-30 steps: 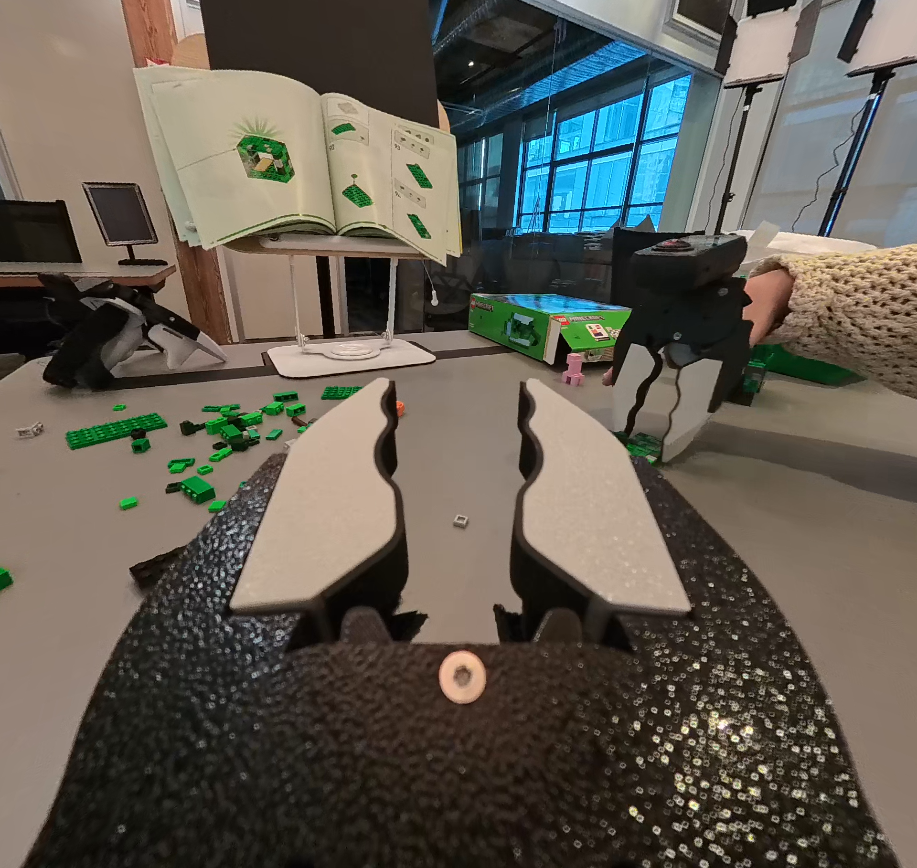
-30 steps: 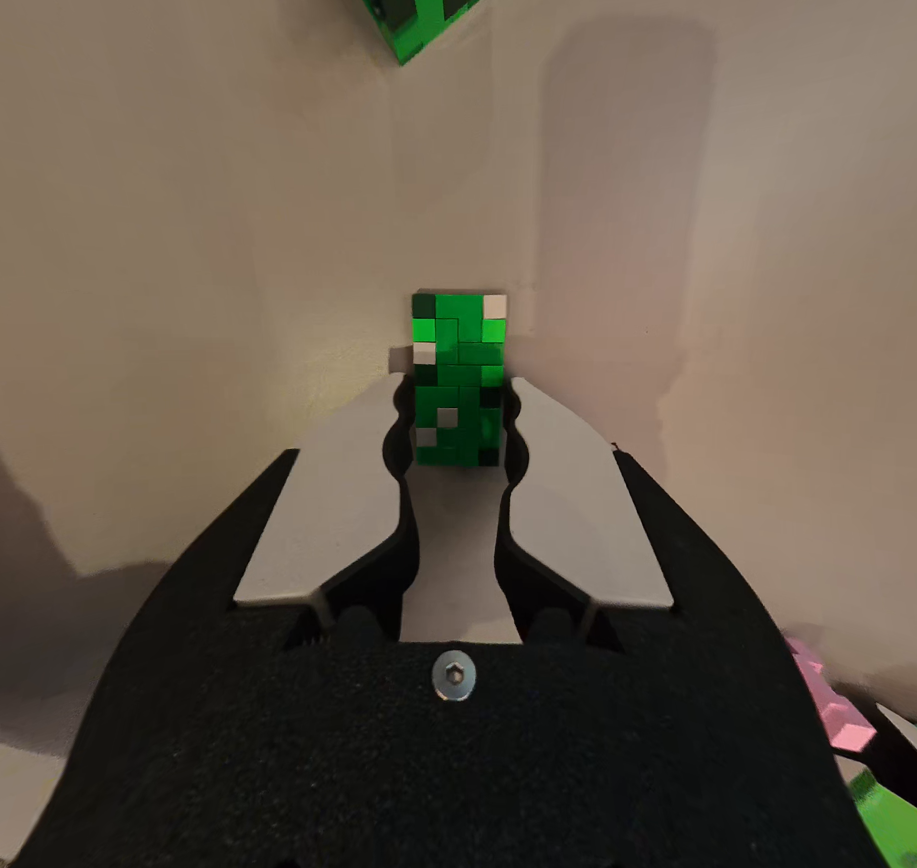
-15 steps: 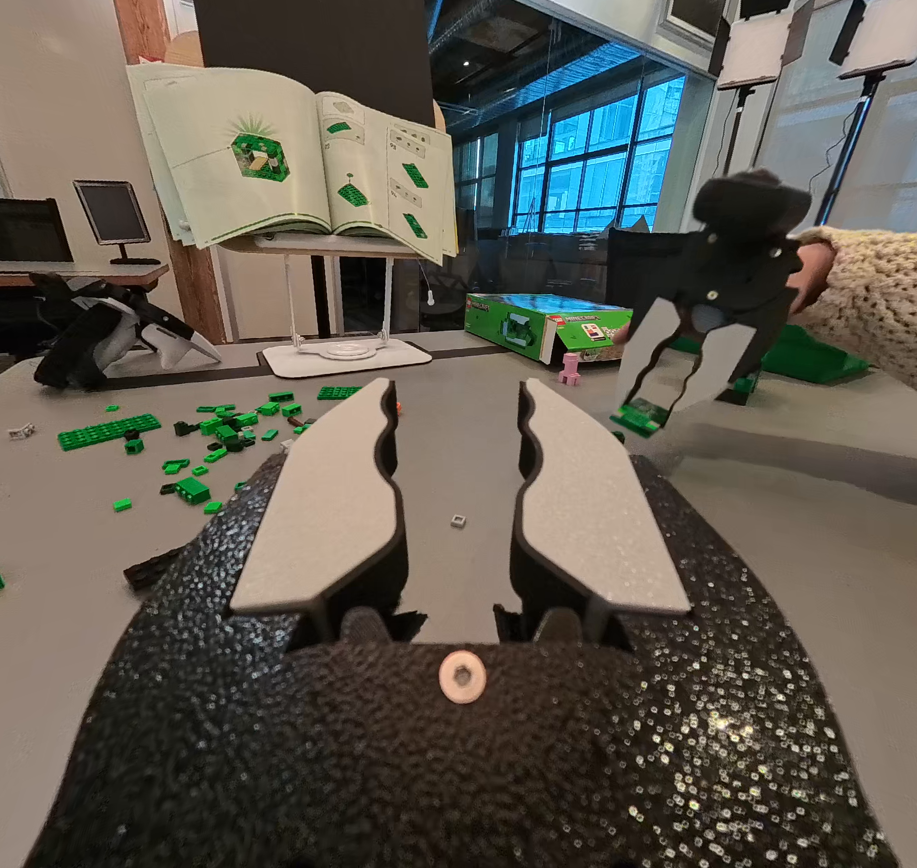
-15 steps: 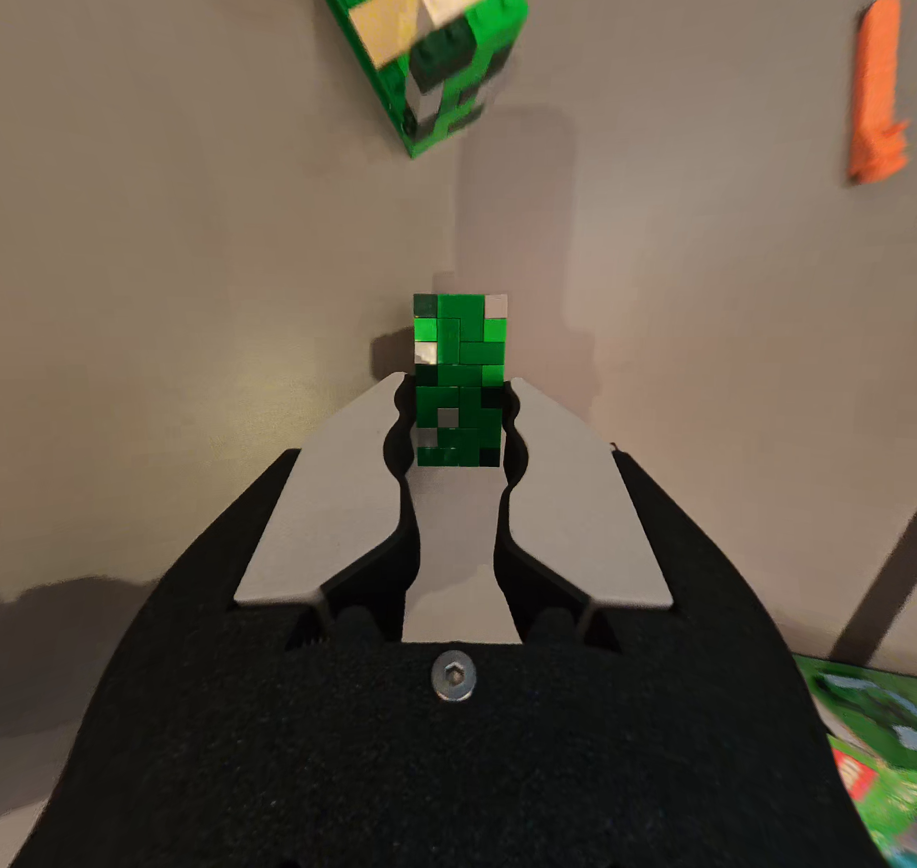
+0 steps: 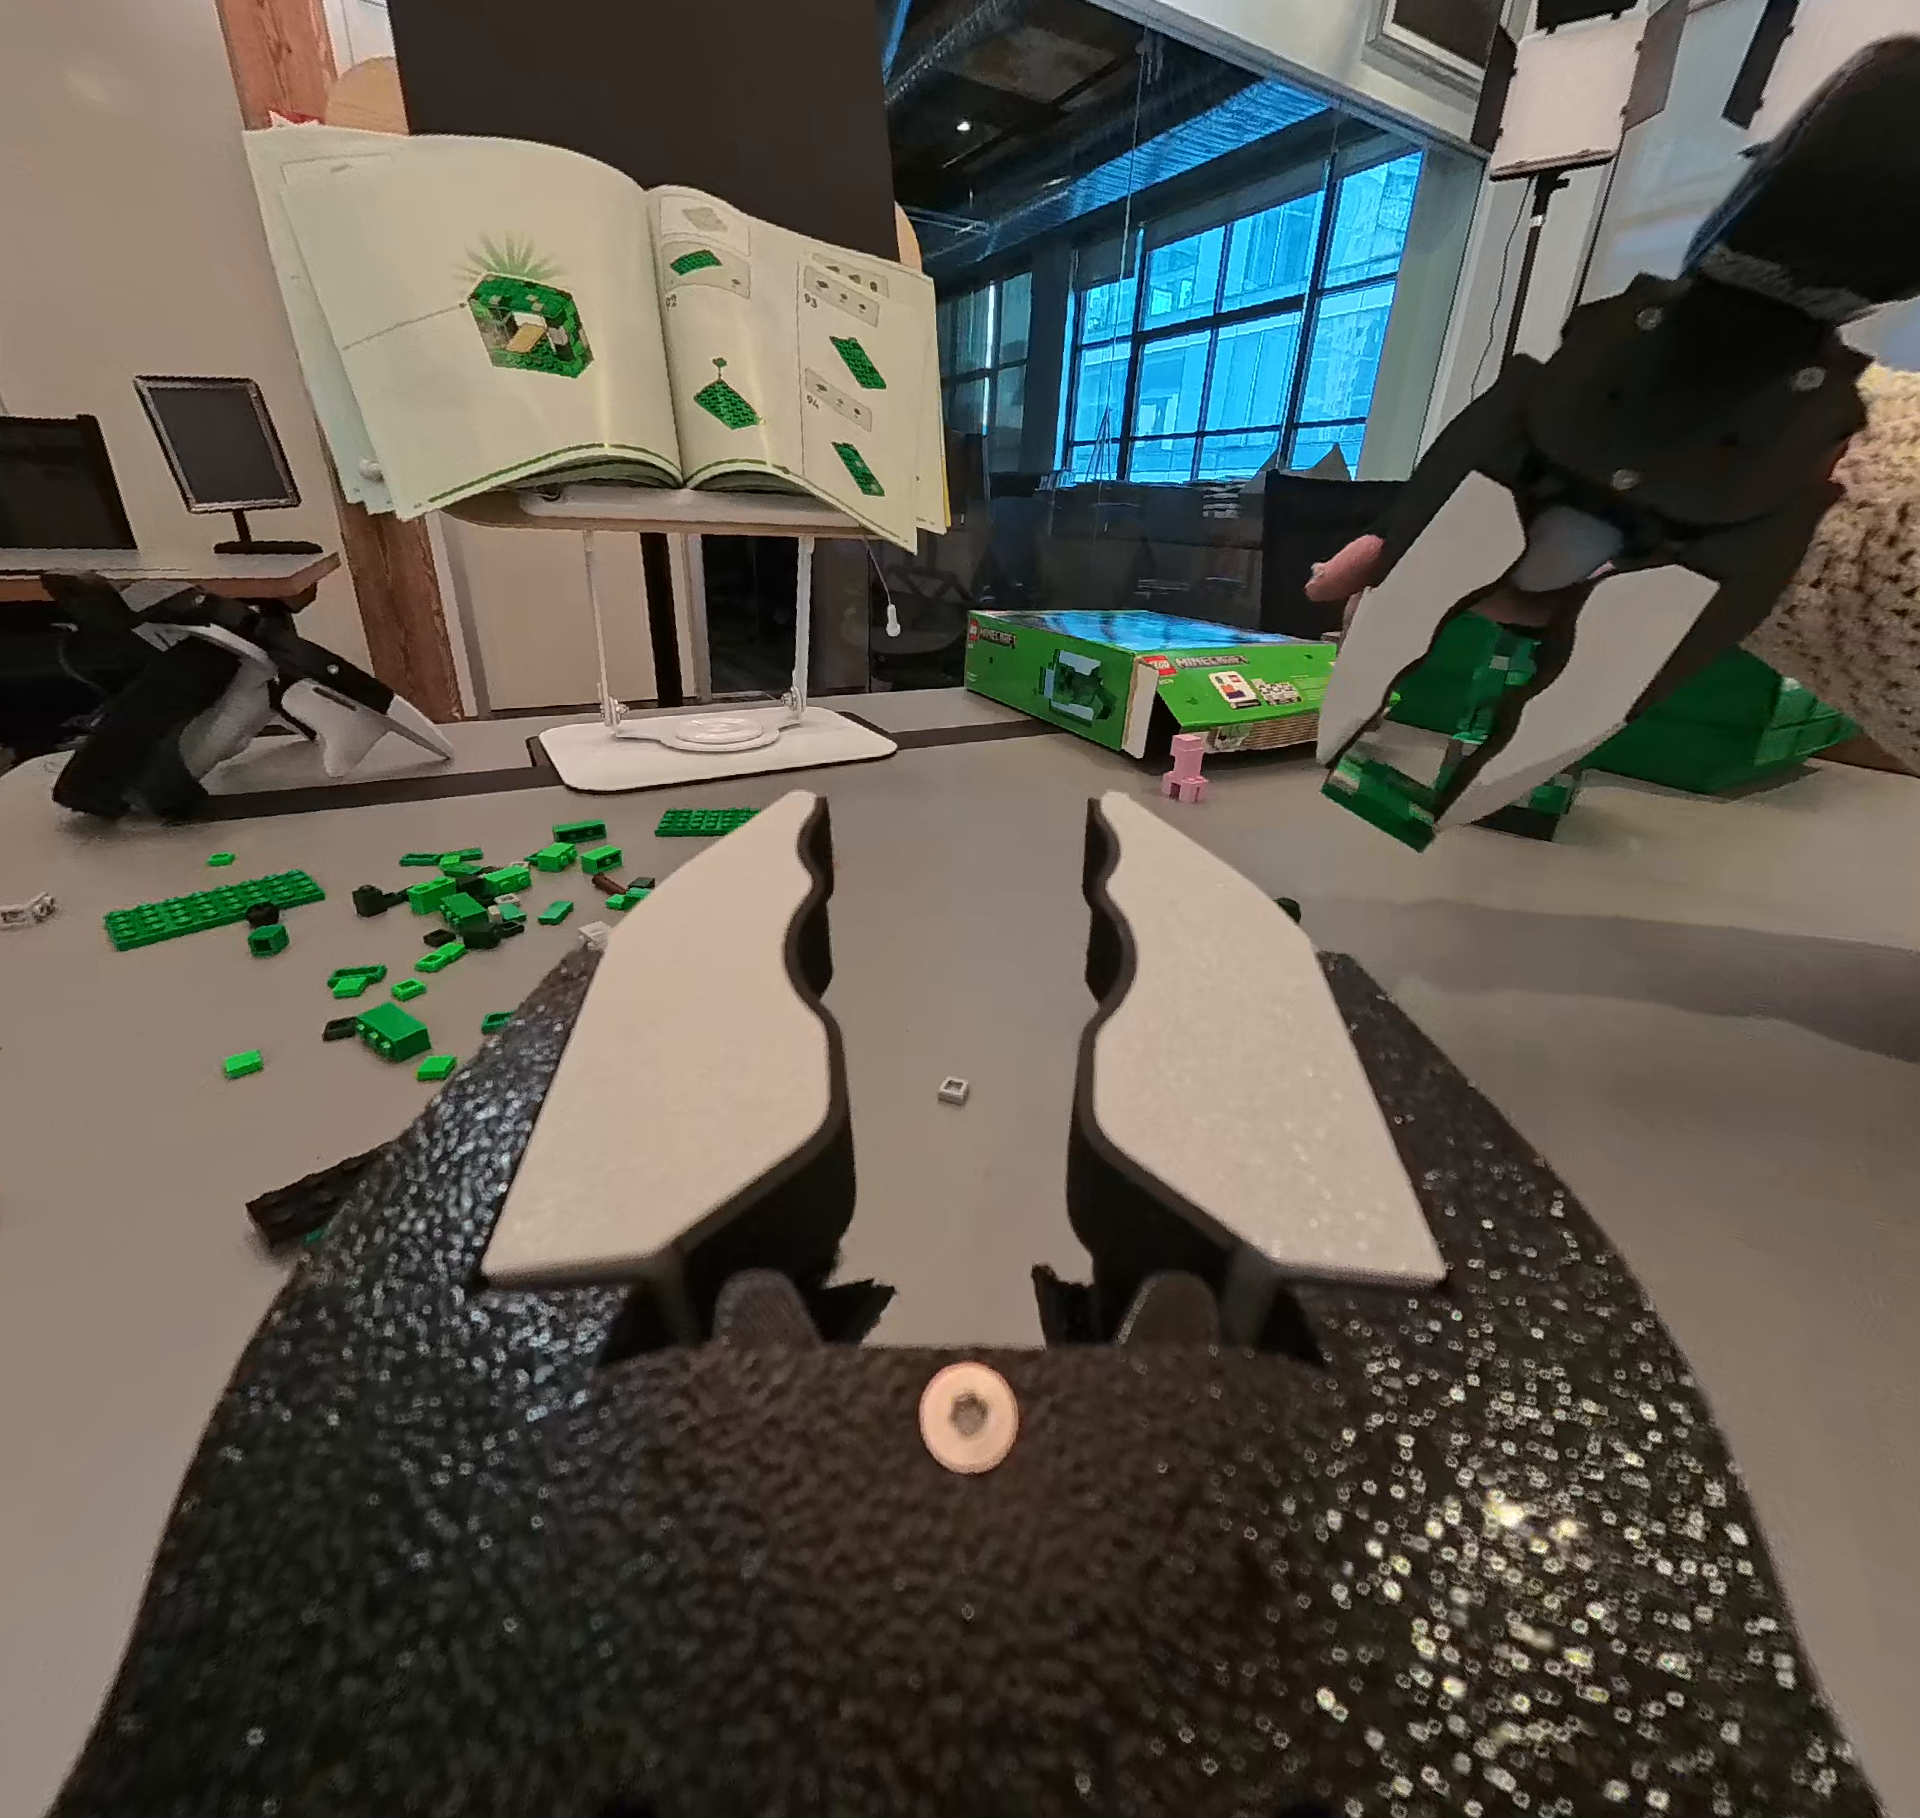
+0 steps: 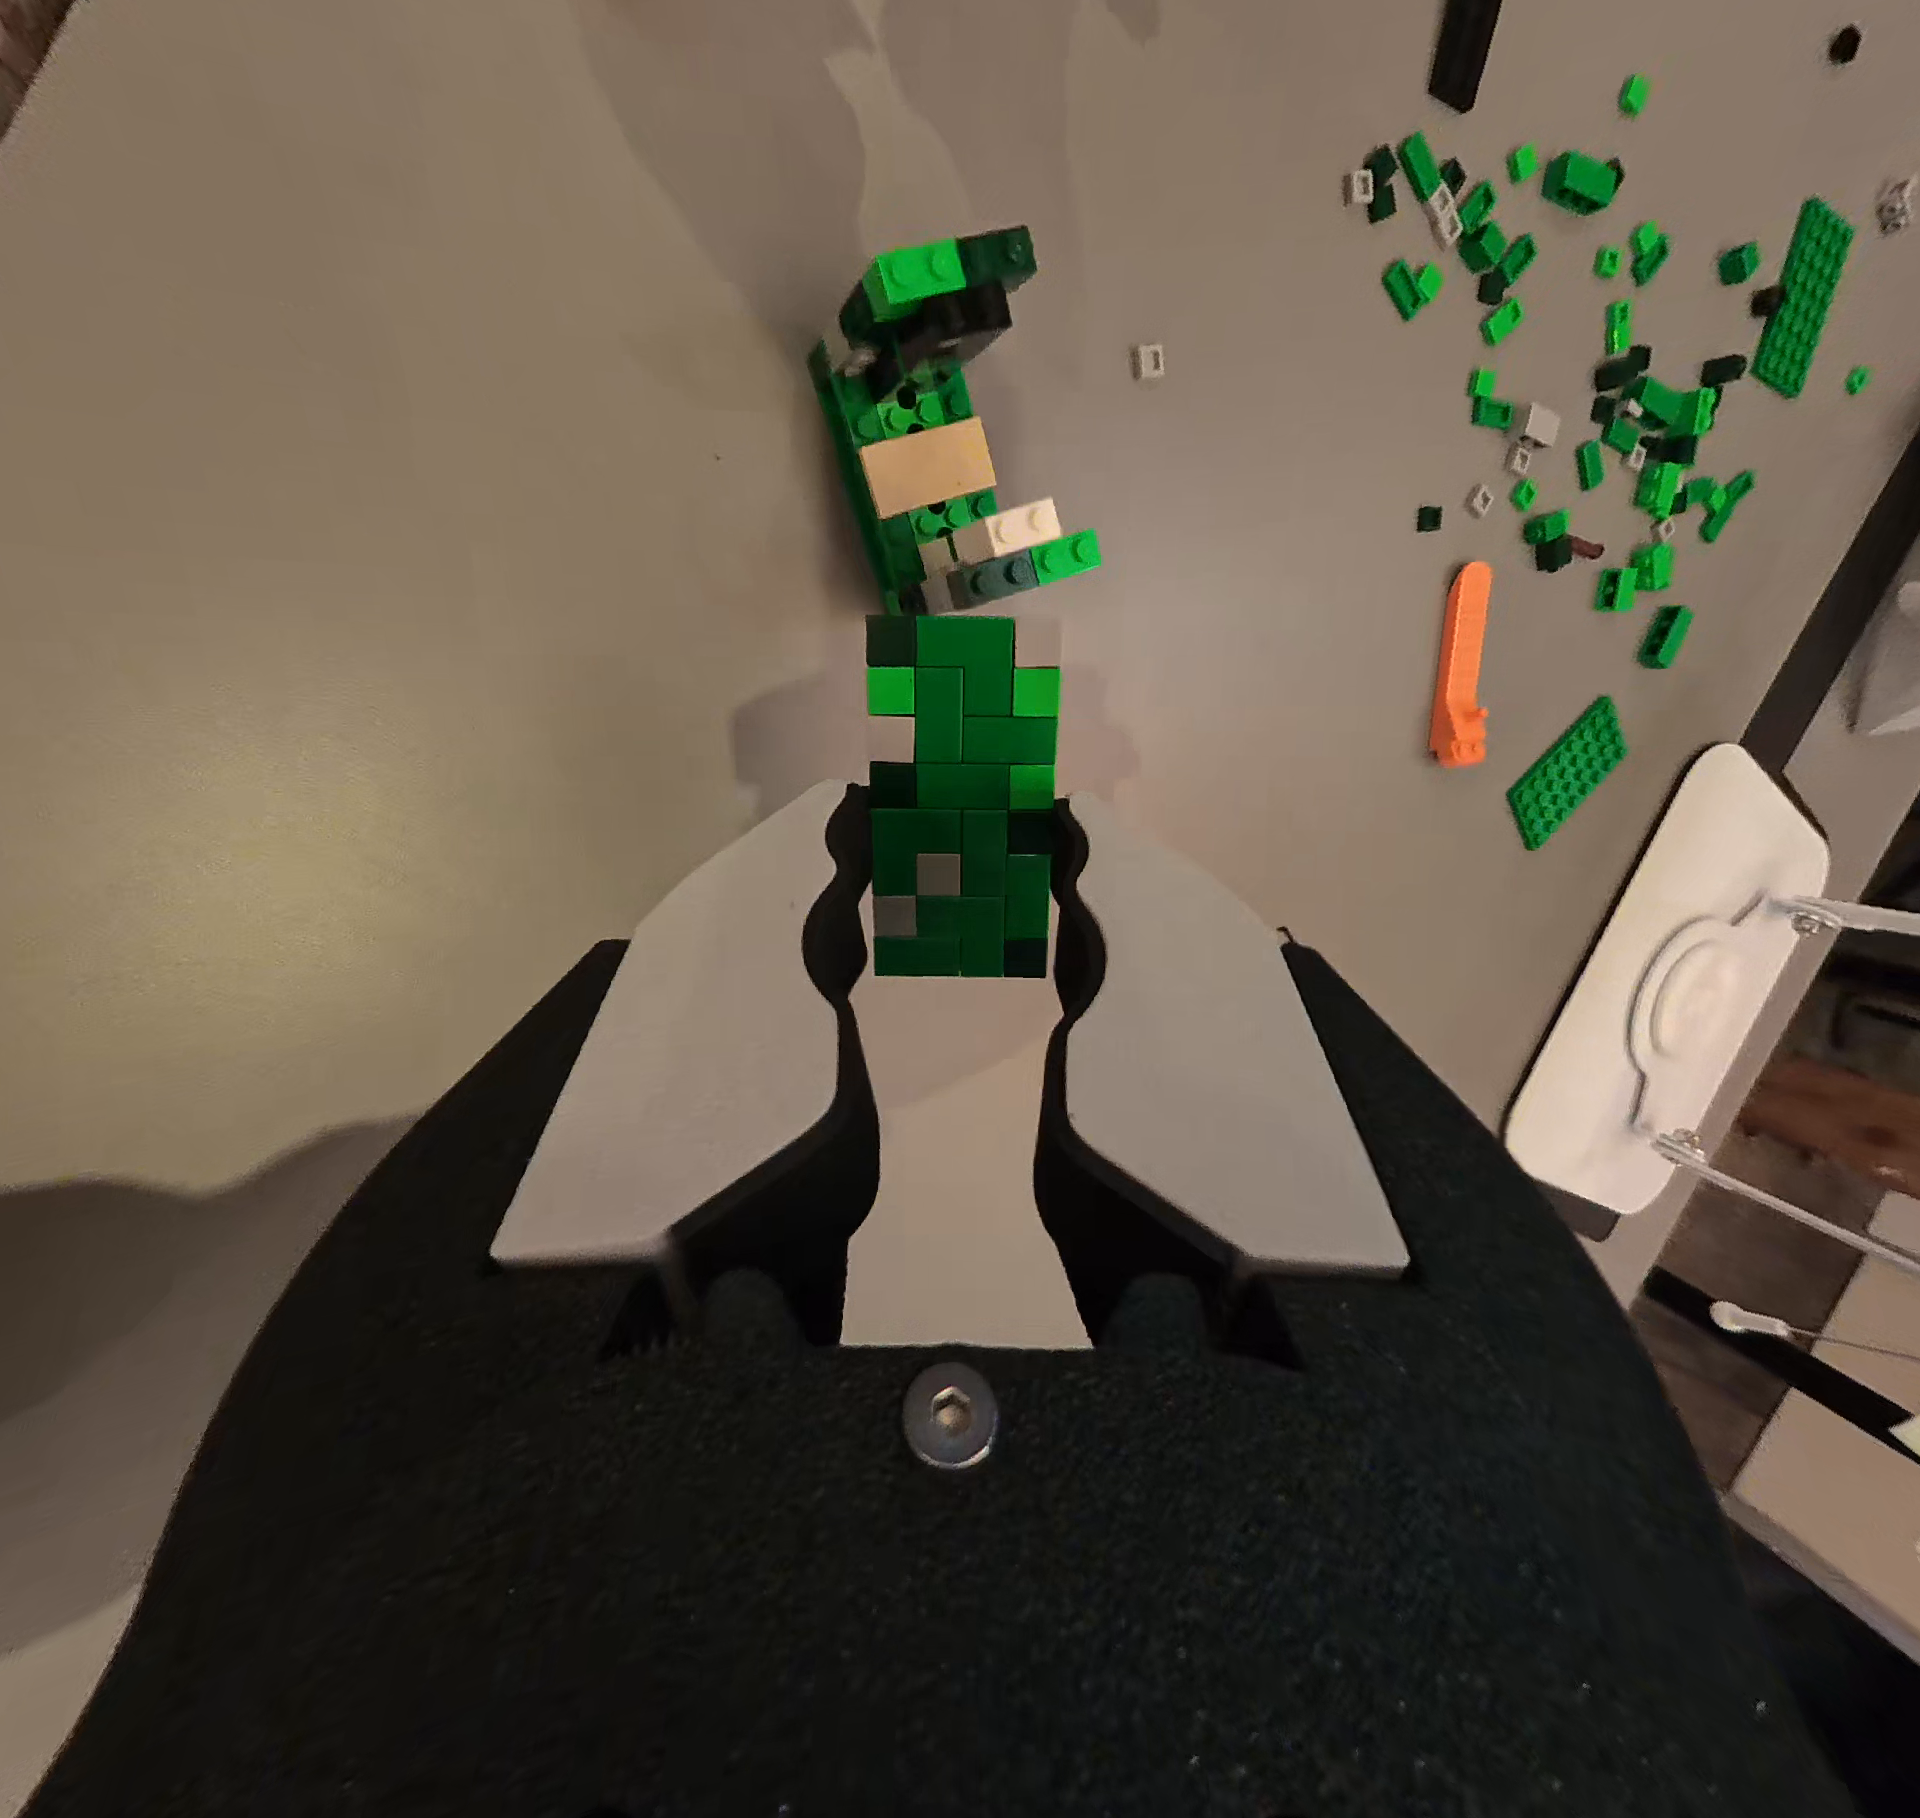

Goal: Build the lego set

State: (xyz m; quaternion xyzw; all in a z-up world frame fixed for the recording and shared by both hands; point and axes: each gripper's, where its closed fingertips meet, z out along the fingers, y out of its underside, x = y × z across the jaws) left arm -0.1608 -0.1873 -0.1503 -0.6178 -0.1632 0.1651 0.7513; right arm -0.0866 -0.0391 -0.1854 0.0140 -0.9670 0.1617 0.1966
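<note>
My right gripper (image 6: 961,812) is shut on a flat green tiled panel (image 6: 961,719) with a few grey squares and holds it in the air above the grey table (image 6: 416,521). Just beyond the panel's far end a partly built green block (image 6: 935,438) with tan, white and black parts lies on the table. In the left wrist view the right gripper (image 5: 1392,781) hangs at the right, tilted down, with the panel (image 5: 1377,797) between its tips. My left gripper (image 5: 956,833) is open and empty, low over the table, with a tiny grey piece (image 5: 953,1090) between its fingers.
Loose green pieces (image 5: 416,916) (image 6: 1610,366) lie scattered at the left. An orange brick separator (image 6: 1460,667), green plates (image 6: 1569,771) and a black bar (image 6: 1475,2) lie nearby. The open instruction book (image 5: 623,345) on its stand, the set's box (image 5: 1122,677) and a pink figure (image 5: 1188,766) stand at the back. About 15 centimetres separates my left fingertips from my right. It is some 10 centimetres from my right tips to the partly built green block (image 6: 935,438).
My right gripper has lifted the green panel off the table and swung up and over, so the partly built block and the loose pieces have come into its view. My left gripper has barely moved.
</note>
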